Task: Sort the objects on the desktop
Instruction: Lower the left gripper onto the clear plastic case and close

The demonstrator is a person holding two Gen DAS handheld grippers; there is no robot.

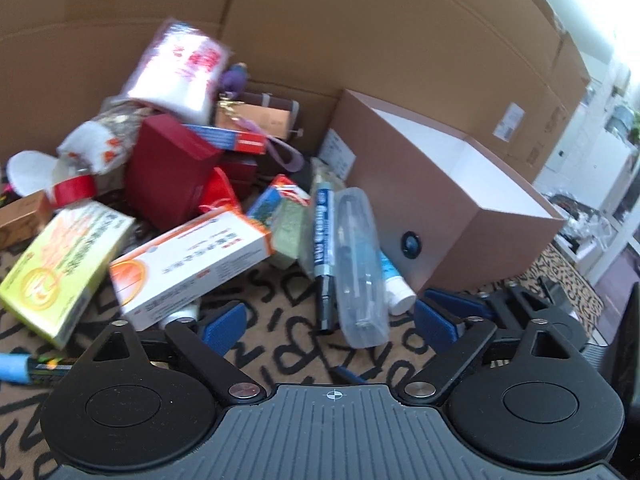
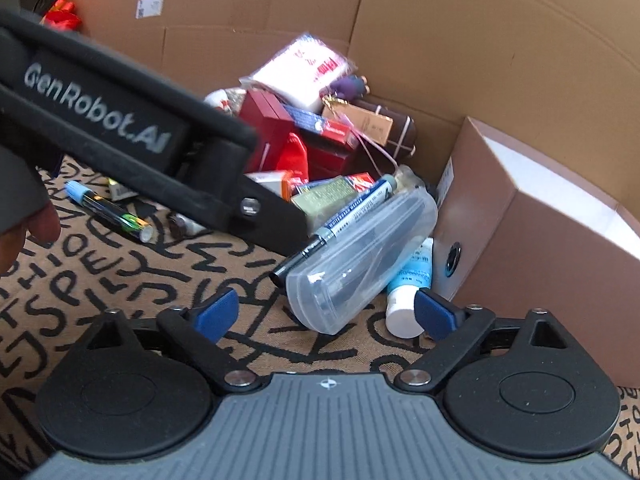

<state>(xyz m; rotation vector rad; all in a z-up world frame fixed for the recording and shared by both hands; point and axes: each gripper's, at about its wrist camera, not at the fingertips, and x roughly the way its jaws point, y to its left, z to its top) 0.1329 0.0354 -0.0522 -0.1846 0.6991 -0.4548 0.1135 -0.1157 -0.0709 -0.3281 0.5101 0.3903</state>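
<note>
Both grippers, left (image 1: 328, 322) and right (image 2: 326, 314), agape, empty; letter-print mat (image 2: 132, 280), cardboard walls (image 1: 360, 28).

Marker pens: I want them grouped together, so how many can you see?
2. A blue-capped marker lies alone on the lettered mat; a black-tipped marker lies against the clear plastic case. The pile may hide more.

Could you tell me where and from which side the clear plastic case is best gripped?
Probably across the clear plastic case near its rounded front end, coming from the open mat side. That end lies free; its far end runs into the pile, with a marker and tube alongside.
</note>
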